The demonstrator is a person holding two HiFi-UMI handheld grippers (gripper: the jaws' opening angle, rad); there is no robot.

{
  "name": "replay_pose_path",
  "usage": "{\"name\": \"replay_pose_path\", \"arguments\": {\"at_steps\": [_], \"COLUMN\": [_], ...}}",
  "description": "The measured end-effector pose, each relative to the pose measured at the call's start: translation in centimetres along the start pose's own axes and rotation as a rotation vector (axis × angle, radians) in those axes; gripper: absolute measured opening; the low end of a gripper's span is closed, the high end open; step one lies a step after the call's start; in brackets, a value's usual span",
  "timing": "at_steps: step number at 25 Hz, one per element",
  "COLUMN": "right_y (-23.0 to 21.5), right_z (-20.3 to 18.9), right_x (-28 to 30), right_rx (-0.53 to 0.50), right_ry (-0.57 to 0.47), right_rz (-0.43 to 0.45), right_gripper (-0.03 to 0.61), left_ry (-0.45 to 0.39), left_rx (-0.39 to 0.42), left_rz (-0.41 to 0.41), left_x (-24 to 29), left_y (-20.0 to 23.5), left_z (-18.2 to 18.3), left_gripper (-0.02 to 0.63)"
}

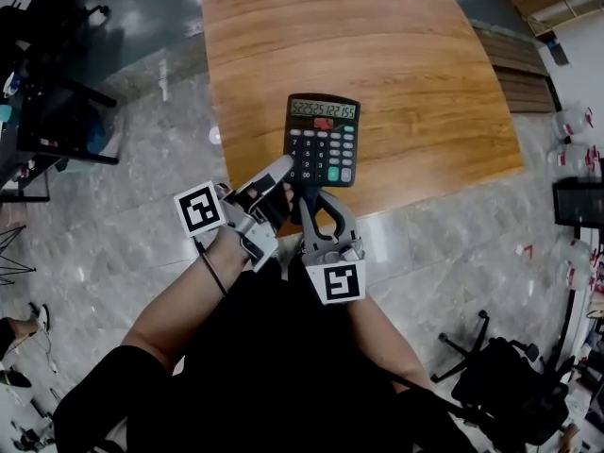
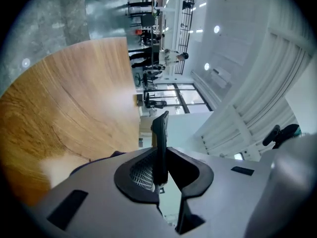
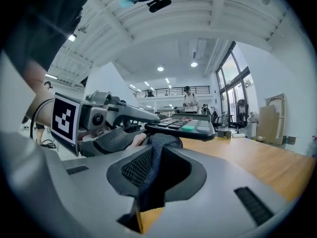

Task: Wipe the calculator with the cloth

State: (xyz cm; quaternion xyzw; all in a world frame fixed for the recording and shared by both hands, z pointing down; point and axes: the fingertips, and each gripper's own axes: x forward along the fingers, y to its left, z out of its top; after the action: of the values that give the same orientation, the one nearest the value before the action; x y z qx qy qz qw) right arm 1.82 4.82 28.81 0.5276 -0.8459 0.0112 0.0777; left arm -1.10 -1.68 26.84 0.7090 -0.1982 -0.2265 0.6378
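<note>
Wood-grain tabletop (image 1: 377, 55) fills the upper middle of the head view, with grey marbled floor (image 1: 123, 225) around it and a black office chair (image 1: 510, 376) at the lower right. The only writing is on the black desk calculator (image 1: 323, 140). Its greenish display shows a long row of dark digits, too small to read with confidence. Below the display are a red key, rows of light number keys and a green key at the lower right. Each gripper carries a cube with a black-and-white square marker, one on the left (image 1: 199, 209) and one on the right (image 1: 338, 282).

The calculator is over the table's near edge, keys facing up. The left gripper (image 1: 286, 170) has its jaws pressed onto the calculator's near-left corner. In the left gripper view the body shows as a thin dark slab, edge-on, pinched between the pads. The right gripper (image 1: 316, 206) clamps a dark cloth (image 3: 158, 145), bunched between its jaws. It sits just below the calculator's near edge, close beside the left gripper. Whether the cloth touches the calculator cannot be told.
</note>
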Motion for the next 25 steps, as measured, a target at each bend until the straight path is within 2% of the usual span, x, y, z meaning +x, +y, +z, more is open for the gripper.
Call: {"name": "replay_pose_path", "arguments": {"at_steps": [4,8,15,21,25], "right_y": [-3.3,-7.4,-14.5,-18.9,-19.7], "right_z": [-1.1,-2.1,-4.0,-6.0,-10.5], "right_x": [-1.4,-2.3,-1.9,0.5,3.0], "right_rx": [0.046,0.046,0.051,-0.042,-0.103], "right_ry": [0.021,0.045,0.073,0.158,0.296], "right_rz": [-0.084,-0.182,-0.334,-0.389,-0.37], "right_gripper": [0.064,0.064,0.064,0.064,0.064], "left_ry": [-0.015,-0.041,-0.065,-0.068,-0.036], "left_rx": [0.017,0.016,0.001,0.006,0.062], "left_rz": [0.004,0.008,0.076,0.184,0.244], "left_x": [0.0,-0.1,0.0,0.3,0.9], "left_y": [0.2,1.0,5.9,12.7,16.0], "left_z": [0.1,0.8,2.6,2.9,2.5], "left_gripper": [0.063,0.063,0.063,0.063,0.063]}}
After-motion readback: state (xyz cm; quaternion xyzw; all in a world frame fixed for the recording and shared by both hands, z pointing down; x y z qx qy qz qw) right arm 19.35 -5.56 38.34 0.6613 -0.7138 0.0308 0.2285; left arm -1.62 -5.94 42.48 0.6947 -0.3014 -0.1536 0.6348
